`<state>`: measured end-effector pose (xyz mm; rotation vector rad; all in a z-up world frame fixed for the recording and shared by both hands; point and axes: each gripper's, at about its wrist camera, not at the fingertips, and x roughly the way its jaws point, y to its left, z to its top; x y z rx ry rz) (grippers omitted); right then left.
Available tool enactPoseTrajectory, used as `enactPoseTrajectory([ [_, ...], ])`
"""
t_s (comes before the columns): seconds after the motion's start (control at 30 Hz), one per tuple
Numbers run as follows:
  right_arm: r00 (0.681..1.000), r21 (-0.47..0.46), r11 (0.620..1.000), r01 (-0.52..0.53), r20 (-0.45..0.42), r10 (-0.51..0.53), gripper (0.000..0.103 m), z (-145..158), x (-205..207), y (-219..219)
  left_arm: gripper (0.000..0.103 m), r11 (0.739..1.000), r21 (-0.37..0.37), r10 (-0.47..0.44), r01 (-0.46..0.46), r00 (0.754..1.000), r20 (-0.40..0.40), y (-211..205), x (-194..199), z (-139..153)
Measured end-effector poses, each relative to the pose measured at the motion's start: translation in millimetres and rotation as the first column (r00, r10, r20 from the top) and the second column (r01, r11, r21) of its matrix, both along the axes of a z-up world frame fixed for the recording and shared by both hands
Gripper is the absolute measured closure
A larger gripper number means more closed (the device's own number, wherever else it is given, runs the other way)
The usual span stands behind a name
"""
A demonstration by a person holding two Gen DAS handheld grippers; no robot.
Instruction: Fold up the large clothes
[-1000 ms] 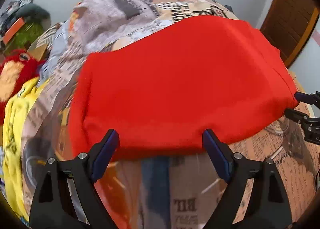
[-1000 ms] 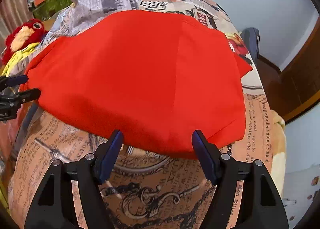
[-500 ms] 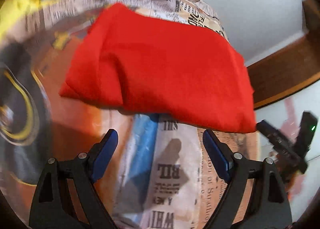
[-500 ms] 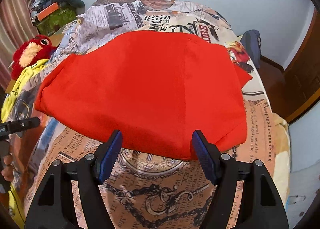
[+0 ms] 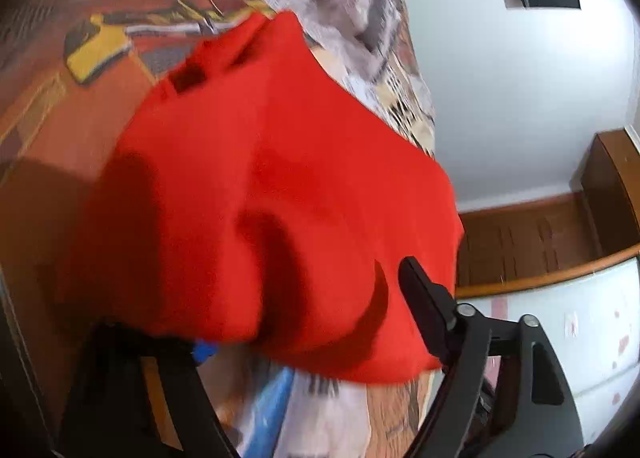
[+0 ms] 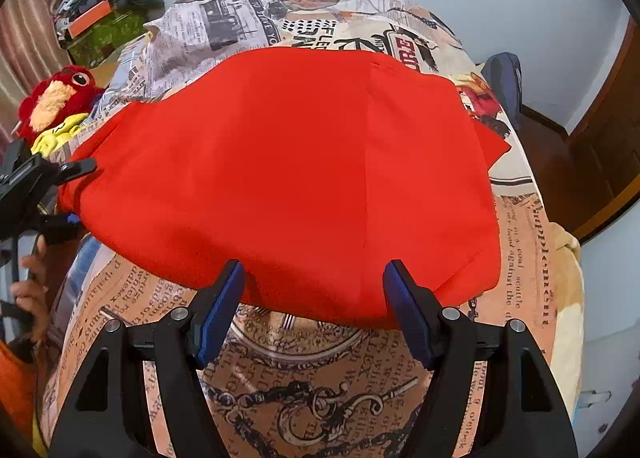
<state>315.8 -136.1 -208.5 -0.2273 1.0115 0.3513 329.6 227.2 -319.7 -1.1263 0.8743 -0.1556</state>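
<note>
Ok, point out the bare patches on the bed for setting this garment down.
Bare printed bedspread lies between the right gripper and the red garment's near edge, and beyond its far edge. The bed's left side is crowded: red plush toy, yellow cloth, left gripper.

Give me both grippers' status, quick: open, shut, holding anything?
Left gripper: open, straddling the left edge of the red garment, not clamped.
Right gripper: open, holding nothing, at the garment's near edge.

Folded garment (image 6: 288, 170) on bedspread (image 6: 320, 386), plush toy (image 6: 56, 102) far left, left claw (image 6: 60, 194) at its left edge
</note>
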Motion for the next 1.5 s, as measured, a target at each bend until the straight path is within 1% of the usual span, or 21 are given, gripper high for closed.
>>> enactPoseTrajectory([
  [0.03, 1.000, 0.001, 1.000, 0.001, -0.001, -0.001, 0.034, 0, 1, 1, 0.031, 1.000, 0.007, 0.018, -0.018, 1.000, -0.001, 2, 3, 0],
  [0.17, 1.000, -0.009, 1.000, -0.004, 0.006, 0.004, 0.034, 2, 4, 5, 0.047, 0.995, 0.029, 0.097, -0.096, 0.995, -0.023, 9, 11, -4],
  [0.23, 1.000, -0.014, 1.000, -0.014, 0.009, 0.015, 0.034, 4, 6, 10, 0.051, 0.990, 0.048, 0.132, -0.130, 0.991, -0.035, 11, 15, -5],
  [0.27, 1.000, -0.016, 1.000, -0.019, 0.011, 0.019, 0.034, 5, 7, 13, 0.058, 0.988, 0.064, 0.146, -0.143, 0.989, -0.039, 11, 18, -4],
  [0.3, 1.000, -0.017, 1.000, -0.026, 0.018, 0.026, 0.034, 7, 8, 17, 0.069, 0.984, 0.089, 0.161, -0.156, 0.986, -0.042, 10, 19, -3],
  [0.33, 0.999, -0.015, 0.999, -0.034, 0.030, 0.035, 0.034, 10, 9, 21, 0.075, 0.979, 0.118, 0.171, -0.166, 0.984, -0.039, 9, 19, 0],
  [0.37, 0.997, -0.012, 0.999, -0.049, 0.056, 0.049, 0.034, 15, 10, 27, 0.083, 0.975, 0.144, 0.175, -0.170, 0.984, -0.022, 8, 19, 5],
  [0.4, 0.996, -0.013, 0.998, -0.058, 0.074, 0.059, 0.034, 17, 10, 31, 0.087, 0.970, 0.169, 0.177, -0.173, 0.984, -0.006, 7, 18, 10],
  [0.47, 0.991, -0.017, 0.996, -0.089, 0.099, 0.090, 0.034, 24, 11, 44, 0.092, 0.958, 0.224, 0.175, -0.179, 0.984, 0.036, 8, 3, 23],
  [0.53, 0.988, -0.002, 0.993, -0.117, 0.100, 0.117, 0.034, 26, 14, 54, 0.094, 0.944, 0.261, 0.187, -0.202, 0.979, 0.080, 8, -3, 41],
  [0.67, 0.988, 0.043, 0.988, -0.149, 0.055, 0.146, 0.034, 21, 24, 76, 0.095, 0.931, 0.267, 0.213, -0.250, 0.964, 0.157, 18, -12, 73],
  [0.8, 0.986, 0.110, 0.980, -0.166, -0.013, 0.168, 0.034, 7, 28, 101, 0.096, 0.897, 0.326, 0.237, -0.299, 0.947, 0.217, 20, -28, 103],
  [0.87, 0.981, 0.124, 0.976, -0.181, -0.040, 0.187, 0.034, -1, 26, 113, 0.096, 0.879, 0.344, 0.258, -0.330, 0.936, 0.240, 23, -35, 115],
  [1.0, 0.962, 0.108, 0.958, -0.264, -0.046, 0.270, 0.028, -16, 12, 143, 0.096, 0.853, 0.373, 0.268, -0.366, 0.919, 0.288, 25, -43, 140],
  [1.07, 0.948, 0.075, 0.946, -0.315, -0.030, 0.318, 0.027, -20, 3, 155, 0.096, 0.850, 0.384, 0.253, -0.360, 0.919, 0.302, 20, -39, 149],
  [1.13, 0.931, 0.024, 0.930, -0.366, -0.005, 0.366, 0.027, -19, -8, 163, 0.096, 0.844, 0.413, 0.218, -0.341, 0.923, 0.316, 8, -33, 160],
  [1.2, 0.922, 0.016, 0.922, -0.387, 0.007, 0.387, 0.027, -13, -12, 157, 0.096, 0.838, 0.450, 0.169, -0.309, 0.931, 0.325, -10, -25, 172],
  [1.3, 0.936, 0.105, 0.931, -0.351, 0.006, 0.352, 0.027, 4, -8, 129, 0.096, 0.836, 0.480, 0.102, -0.267, 0.934, 0.342, -38, -9, 185],
  [1.4, 0.968, 0.191, 0.950, -0.248, 0.010, 0.251, 0.027, 21, 4, 82, 0.096, 0.834, 0.509, 0.029, -0.215, 0.937, 0.347, -72, 6, 200],
  [1.47, 0.985, 0.224, 0.959, -0.173, 0.019, 0.173, 0.027, 29, 10, 44, 0.096, 0.835, 0.525, -0.033, -0.167, 0.936, 0.350, -102, 18, 208],
  [1.5, 0.991, 0.234, 0.963, -0.134, 0.025, 0.132, 0.027, 31, 12, 24, 0.096, 0.840, 0.527, -0.079, -0.127, 0.933, 0.351, -122, 27, 212],
])
